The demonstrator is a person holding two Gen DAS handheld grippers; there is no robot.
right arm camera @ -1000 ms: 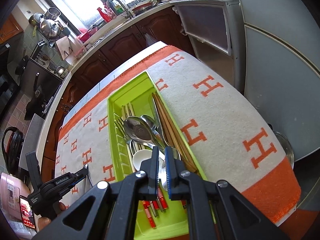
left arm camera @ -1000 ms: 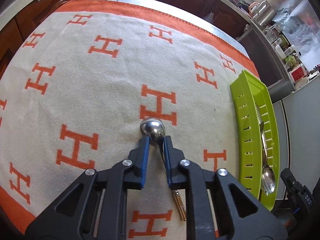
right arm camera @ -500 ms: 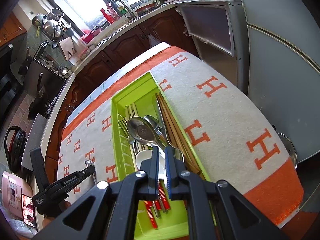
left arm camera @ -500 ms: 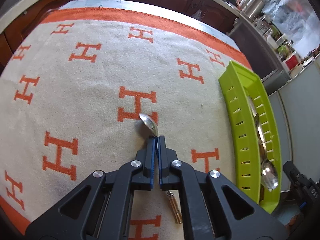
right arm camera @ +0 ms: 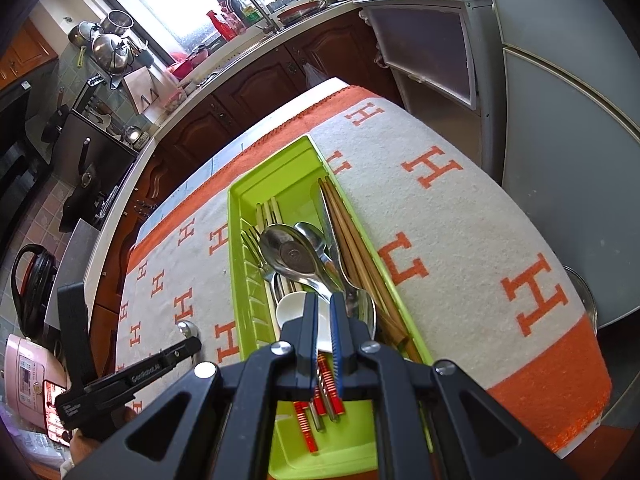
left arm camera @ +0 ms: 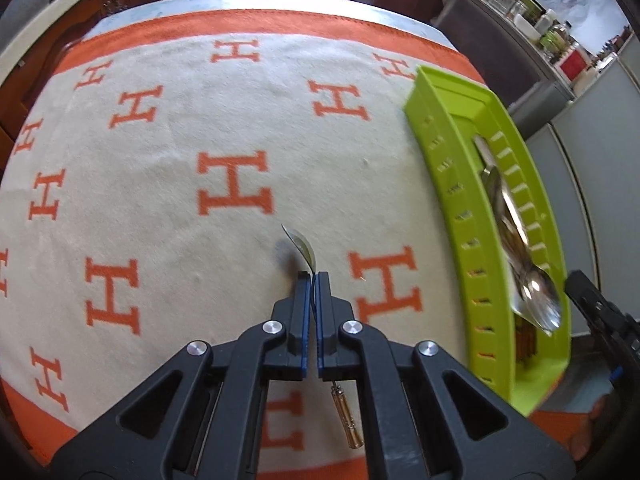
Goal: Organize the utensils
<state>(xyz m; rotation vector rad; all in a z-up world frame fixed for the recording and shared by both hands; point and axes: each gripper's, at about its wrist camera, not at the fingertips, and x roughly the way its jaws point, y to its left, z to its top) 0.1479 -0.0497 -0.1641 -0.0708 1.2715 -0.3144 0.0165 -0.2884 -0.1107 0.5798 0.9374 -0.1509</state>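
The left gripper [left arm camera: 311, 276] points steeply down at a cream blanket [left arm camera: 160, 184] patterned with orange H letters. Its two blue-padded jaws are pressed together on the neck of a metal spoon [left arm camera: 302, 246], with no gap visible between them. The spoon's bowl sticks out beyond the fingertips, turned edge-on and lifted clear of the cloth, with a small shadow beneath it. Its gold-coloured handle end shows below the jaws.

To the right of this gripper, near the blanket's edge, lies a long lime-green plastic tray [left arm camera: 452, 184] already holding shiny cutlery.

The right gripper [right arm camera: 324, 300] hangs over the near end of that green tray [right arm camera: 236, 240]. Its jaws are almost closed, with only a narrow slit between the blue pads, and nothing is caught in them. Below it the tray holds a large metal ladle spoon [right arm camera: 288, 254], forks, wooden chopsticks [right arm camera: 352, 240], a small white spoon [right arm camera: 292, 308] and red-striped handles [right arm camera: 320, 396].
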